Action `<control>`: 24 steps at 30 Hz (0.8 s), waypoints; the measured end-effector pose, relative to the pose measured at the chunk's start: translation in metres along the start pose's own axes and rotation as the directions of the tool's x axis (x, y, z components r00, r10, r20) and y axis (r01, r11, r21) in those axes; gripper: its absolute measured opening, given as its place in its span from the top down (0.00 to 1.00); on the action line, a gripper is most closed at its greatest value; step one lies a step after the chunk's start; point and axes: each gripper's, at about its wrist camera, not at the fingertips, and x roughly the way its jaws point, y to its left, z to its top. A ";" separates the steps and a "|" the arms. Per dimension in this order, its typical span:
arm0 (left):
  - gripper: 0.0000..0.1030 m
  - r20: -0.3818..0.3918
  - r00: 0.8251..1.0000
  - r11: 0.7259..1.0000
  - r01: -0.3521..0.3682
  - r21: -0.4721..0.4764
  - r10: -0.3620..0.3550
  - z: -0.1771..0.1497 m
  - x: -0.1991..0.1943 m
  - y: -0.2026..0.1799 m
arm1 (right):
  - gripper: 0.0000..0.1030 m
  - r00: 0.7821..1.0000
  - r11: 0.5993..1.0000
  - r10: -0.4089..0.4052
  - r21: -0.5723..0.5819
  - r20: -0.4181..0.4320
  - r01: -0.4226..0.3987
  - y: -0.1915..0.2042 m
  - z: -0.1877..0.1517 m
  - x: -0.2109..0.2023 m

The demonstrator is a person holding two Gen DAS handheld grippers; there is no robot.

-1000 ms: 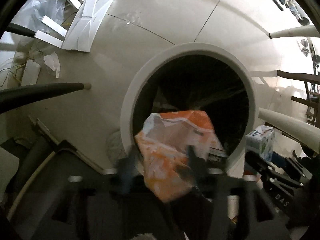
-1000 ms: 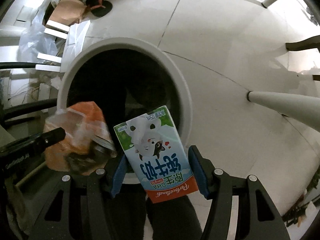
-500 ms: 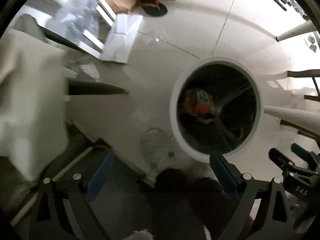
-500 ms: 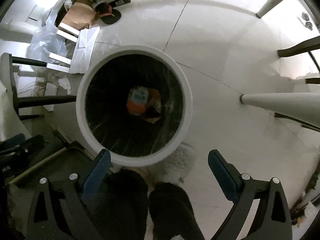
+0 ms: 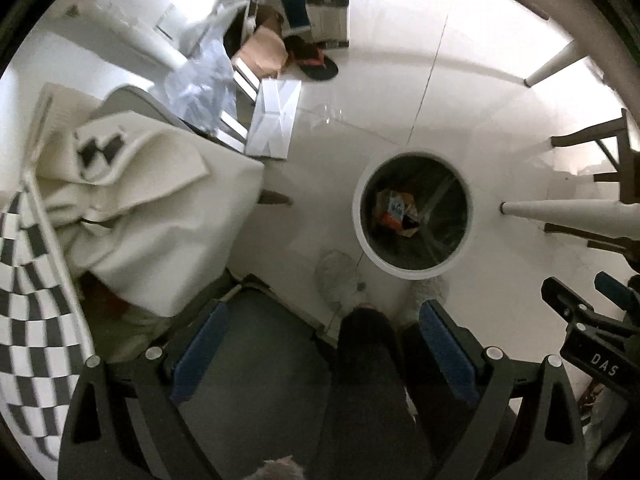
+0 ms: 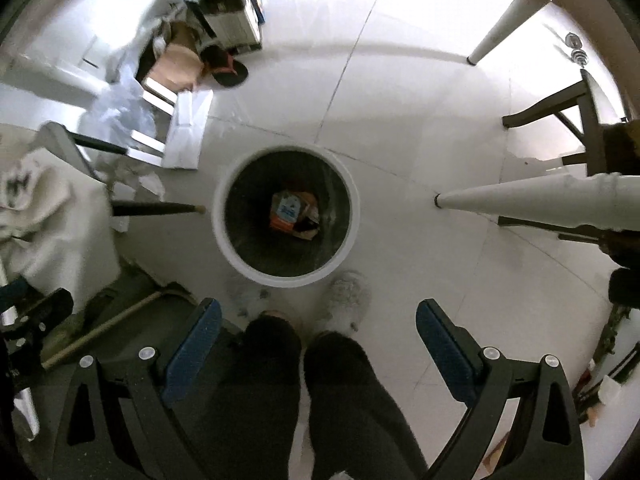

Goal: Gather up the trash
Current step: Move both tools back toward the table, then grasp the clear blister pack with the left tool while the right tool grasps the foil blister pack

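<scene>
Left gripper [image 5: 322, 334] pointing straight down, jaws spread wide and empty, offset to one side of the bin [image 5: 362, 236], right gripper [image 6: 318, 332] likewise downward, wide, empty, above the bin's near rim, person's dark-trousered legs [image 6: 320, 392] beneath both

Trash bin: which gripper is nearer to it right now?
Right. The right gripper hangs almost directly above the trash bin; the left gripper hangs above the floor off to the bin's side.

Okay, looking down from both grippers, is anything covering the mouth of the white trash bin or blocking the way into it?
Nothing visible does. The white trash bin has no lid, and the carton and wrapper lie at its bottom. Both the left gripper and right gripper are open and empty above it.
</scene>
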 end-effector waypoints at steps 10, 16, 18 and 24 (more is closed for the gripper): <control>0.05 0.120 0.993 1.000 -0.003 0.016 0.001 0.015 -0.139 0.001 | 0.04 0.990 0.990 0.081 0.105 0.118 -0.093 -0.009 0.019 -0.168; 0.05 0.239 0.971 0.998 -0.029 0.052 0.016 0.069 -0.204 -0.033 | 0.04 0.972 0.961 0.095 0.237 0.215 -0.146 -0.052 0.063 -0.242; 0.05 0.284 0.959 0.997 -0.041 0.064 0.021 0.092 -0.224 -0.053 | 0.04 0.968 0.950 0.084 0.273 0.236 -0.149 -0.075 0.079 -0.257; 0.05 0.340 0.939 0.992 -0.091 0.091 0.055 0.165 -0.246 -0.122 | 0.04 0.971 0.923 0.024 0.368 0.239 -0.113 -0.171 0.149 -0.267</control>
